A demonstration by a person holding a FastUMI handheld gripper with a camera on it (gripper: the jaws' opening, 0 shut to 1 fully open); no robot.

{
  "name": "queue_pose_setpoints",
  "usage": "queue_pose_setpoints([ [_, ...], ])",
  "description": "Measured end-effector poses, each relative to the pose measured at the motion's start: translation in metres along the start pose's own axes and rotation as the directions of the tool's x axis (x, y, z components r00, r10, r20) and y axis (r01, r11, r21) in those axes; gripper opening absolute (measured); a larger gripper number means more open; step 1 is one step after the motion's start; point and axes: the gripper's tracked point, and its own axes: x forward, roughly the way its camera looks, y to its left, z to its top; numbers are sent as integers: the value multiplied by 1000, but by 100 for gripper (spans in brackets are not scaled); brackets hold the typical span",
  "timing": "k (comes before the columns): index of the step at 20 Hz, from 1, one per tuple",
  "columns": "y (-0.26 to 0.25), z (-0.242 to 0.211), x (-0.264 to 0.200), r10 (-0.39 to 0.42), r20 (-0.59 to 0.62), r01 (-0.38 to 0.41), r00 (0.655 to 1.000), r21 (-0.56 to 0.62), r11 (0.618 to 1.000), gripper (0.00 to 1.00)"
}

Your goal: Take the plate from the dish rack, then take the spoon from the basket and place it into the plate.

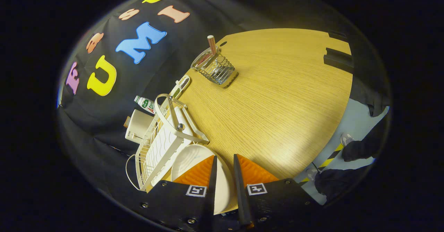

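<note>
A white plate [190,160] is pinched by its rim between my two fingers, so my gripper [224,156] is shut on it. The plate stands on edge just beside the white wire dish rack [160,145], at the near end of the wooden table [277,96]. Well beyond the fingers stands a metal wire basket [216,69]. A spoon handle [211,44] with a patterned grip sticks up out of the basket. The spoon's bowl is hidden inside it.
Behind the rack are a white container [138,126], a bottle [145,103] and a long flat object [180,86] by the cloth wall. Two black blocks [338,58] sit at the table's far side. A person's legs and shoes [347,140] stand on the floor beside striped tape [331,157].
</note>
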Motion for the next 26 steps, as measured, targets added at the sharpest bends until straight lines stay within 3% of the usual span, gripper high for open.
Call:
queue_pose_setpoints([
  [15, 11, 125, 22, -16, 268, -13, 963, 106, 994, 28],
  [21, 24, 188, 37, -45, 394, 27, 918, 50, 998, 28],
  [26, 22, 222, 57, -65, 425, 68, 903, 7, 998, 28],
])
